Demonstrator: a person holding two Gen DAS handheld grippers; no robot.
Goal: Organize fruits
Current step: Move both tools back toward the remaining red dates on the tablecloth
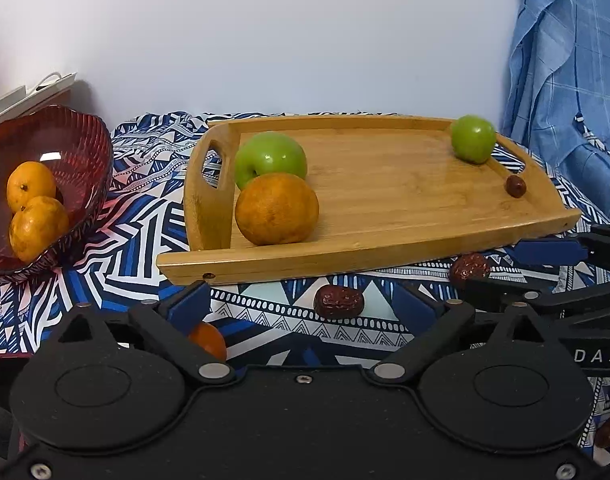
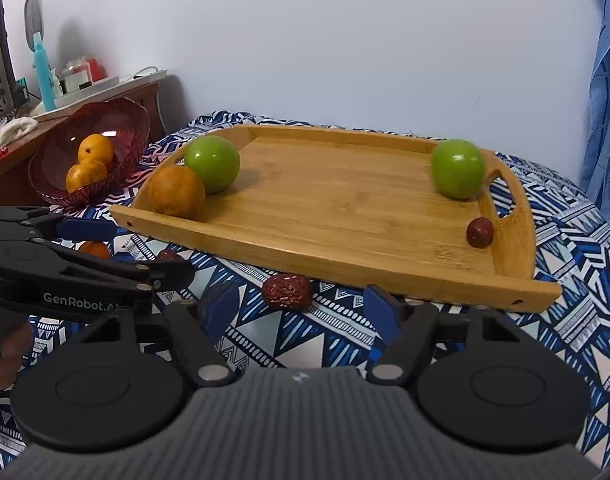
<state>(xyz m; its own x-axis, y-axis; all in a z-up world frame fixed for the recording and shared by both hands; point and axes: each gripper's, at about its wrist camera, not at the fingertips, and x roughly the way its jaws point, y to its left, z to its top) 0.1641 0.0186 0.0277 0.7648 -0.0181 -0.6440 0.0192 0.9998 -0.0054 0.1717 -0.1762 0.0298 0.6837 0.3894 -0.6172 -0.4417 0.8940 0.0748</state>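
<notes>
White lettering on the black body of my left gripper (image 2: 117,260), seen from my right wrist: "GenRobot.A", the rest cut off behind a finger. On my right gripper (image 1: 537,268), seen from my left wrist: "DAS", running off frame. No other lettering reads.

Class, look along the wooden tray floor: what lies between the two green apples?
Nothing: in both wrist views the tray floor is bare between the left green apple and the right green apple. The orange sits nearer the camera, outside that stretch.

plain white wall (image 2: 305,40), blue curtain (image 1: 565,60), wooden side table (image 2: 9,172)
</notes>
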